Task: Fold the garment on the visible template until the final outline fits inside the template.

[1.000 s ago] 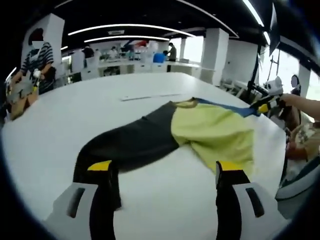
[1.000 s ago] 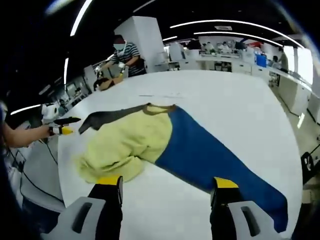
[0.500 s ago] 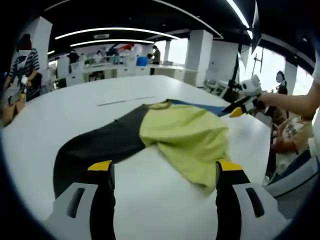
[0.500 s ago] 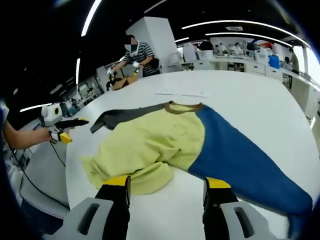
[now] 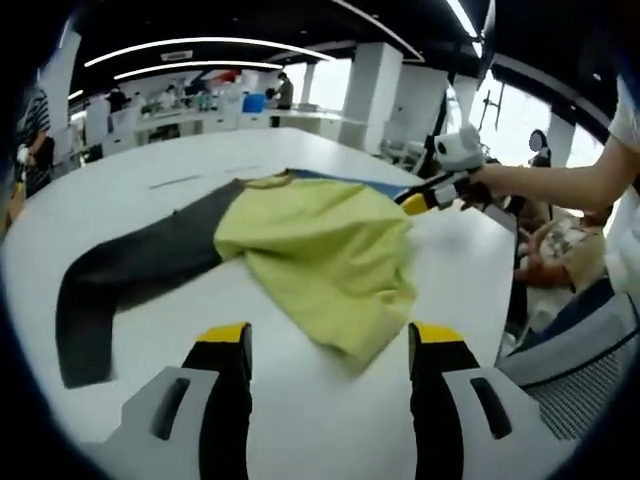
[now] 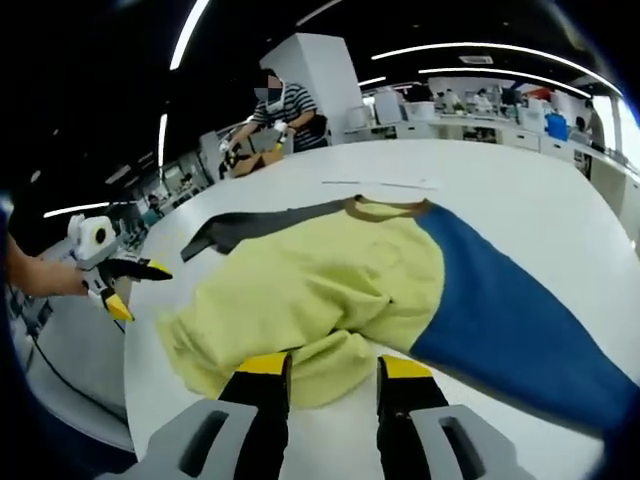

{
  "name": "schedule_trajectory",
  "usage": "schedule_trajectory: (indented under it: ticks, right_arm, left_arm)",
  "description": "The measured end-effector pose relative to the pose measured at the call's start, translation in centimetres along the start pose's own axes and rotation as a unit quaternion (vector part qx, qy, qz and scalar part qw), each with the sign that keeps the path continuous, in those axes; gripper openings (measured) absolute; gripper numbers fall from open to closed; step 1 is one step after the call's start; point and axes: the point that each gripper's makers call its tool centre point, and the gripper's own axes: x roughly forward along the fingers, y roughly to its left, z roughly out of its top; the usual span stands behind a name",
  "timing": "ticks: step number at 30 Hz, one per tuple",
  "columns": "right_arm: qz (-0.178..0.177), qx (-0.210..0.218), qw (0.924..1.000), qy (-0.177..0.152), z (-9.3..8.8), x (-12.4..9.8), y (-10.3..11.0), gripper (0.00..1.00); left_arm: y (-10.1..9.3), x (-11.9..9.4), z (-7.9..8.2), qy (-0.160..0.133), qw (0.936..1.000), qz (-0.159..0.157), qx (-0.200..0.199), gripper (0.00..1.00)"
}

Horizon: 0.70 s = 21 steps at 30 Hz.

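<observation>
Soft matt cloth garment point(image 5: 320, 245) on smooth white table point(image 5: 180, 330).

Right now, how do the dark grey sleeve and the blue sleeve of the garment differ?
Colour: the dark grey sleeve is charcoal, the blue sleeve bright blue. Side: they leave opposite sides of the yellow body. Coverage: in the right gripper view the blue sleeve lies broad and fully exposed, while the dark grey sleeve is partly hidden behind the bunched yellow body. Shared: both lie flat on the white table, spread outward and unfolded, and neither is gripped.
</observation>
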Motion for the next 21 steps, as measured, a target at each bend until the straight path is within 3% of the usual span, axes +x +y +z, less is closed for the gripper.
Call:
schedule_trajectory:
  ticks: [4, 9, 13, 17, 21]
  right_arm:
    - [-0.002, 0.003, 1.0000, -0.004, -0.1, 0.3, -0.2, 0.25]
    - [-0.006, 0.008, 0.9999, -0.006, -0.3, 0.7, -0.2, 0.23]
    - [-0.006, 0.010, 0.9999, -0.006, -0.4, 0.8, -0.2, 0.19]
    - [-0.006, 0.006, 1.0000, -0.003, -0.5, 0.7, 0.0, 0.14]
    - [-0.003, -0.002, 1.0000, -0.004, -0.3, 0.4, 0.3, 0.04]
  left_arm:
    - [-0.7, 0.7, -1.2, 0.018, 0.9998, -0.006, 0.003, 0.52]
    - [-0.2, 1.4, -2.4, 0.025, 0.9992, -0.001, -0.032, 0.38]
    - [-1.2, 1.9, -2.5, 0.024, 0.9988, -0.018, -0.039, 0.23]
    - [-1.4, 2.2, -2.7, 0.026, 0.9988, -0.020, -0.037, 0.15]
    - [-1.5, 2.1, -2.3, 0.019, 0.9989, -0.022, -0.036, 0.03]
